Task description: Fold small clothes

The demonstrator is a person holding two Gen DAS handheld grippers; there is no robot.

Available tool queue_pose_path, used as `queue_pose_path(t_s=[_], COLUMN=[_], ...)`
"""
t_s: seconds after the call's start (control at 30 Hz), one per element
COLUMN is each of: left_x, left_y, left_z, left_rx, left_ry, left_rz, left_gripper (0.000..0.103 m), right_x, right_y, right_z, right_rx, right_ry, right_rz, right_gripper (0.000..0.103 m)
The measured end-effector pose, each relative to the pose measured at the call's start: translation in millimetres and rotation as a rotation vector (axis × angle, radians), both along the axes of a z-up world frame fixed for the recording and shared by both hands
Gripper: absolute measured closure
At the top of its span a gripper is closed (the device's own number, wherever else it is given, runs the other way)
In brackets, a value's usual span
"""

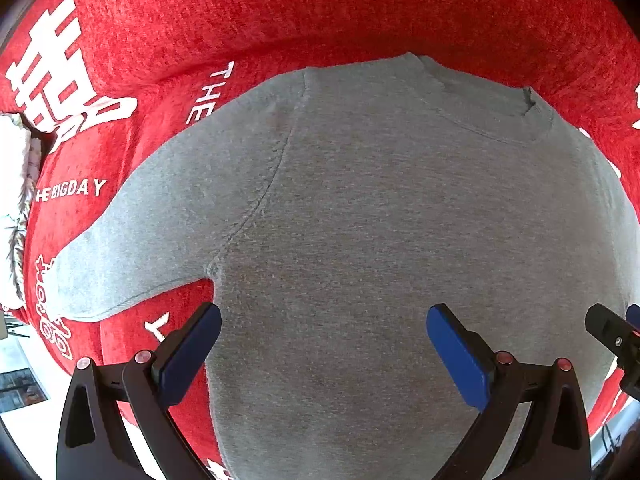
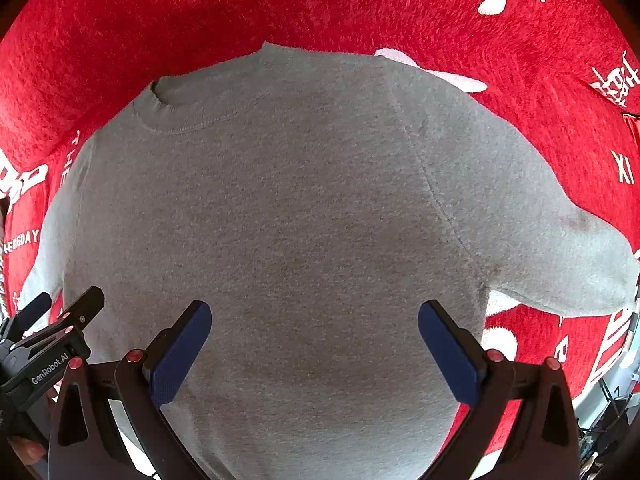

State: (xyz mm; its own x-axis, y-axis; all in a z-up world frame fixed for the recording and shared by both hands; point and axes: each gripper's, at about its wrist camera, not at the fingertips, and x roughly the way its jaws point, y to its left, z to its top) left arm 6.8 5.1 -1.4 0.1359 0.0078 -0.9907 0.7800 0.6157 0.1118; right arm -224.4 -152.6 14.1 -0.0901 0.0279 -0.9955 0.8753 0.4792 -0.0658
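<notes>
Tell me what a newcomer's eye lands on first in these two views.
A grey T-shirt lies spread flat, filling the middle of both views, collar at the far edge and a short sleeve out to each side. Under it is a bright red cloth with white lettering. Both the left gripper and right gripper hang open above the shirt.

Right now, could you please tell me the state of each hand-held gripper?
Left hand-held gripper: open, holding nothing, above the grey shirt.
Right hand-held gripper: open, holding nothing.
</notes>
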Motion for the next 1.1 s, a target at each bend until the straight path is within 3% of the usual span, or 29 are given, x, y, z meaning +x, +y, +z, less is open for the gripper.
queue_pose_path(t_s=[0.83,1.1], left_x=[4.0,5.0], left_y=[7.3,7.4], left_z=[-2.0,-7.5], left_rx=[0.004,-0.002], left_ry=[0.011,0.016], left_rz=[0.002,0.005], left_gripper=[0.0,0.0], right_x=[1.1,3.4], right_y=[4.2,0.9], right_z=[-4.9,-6.1], right_rx=[-0.068,-0.046], right_ry=[0.02,0.017], right_rz=[0.011,0.012], right_gripper=[0.0,0.0])
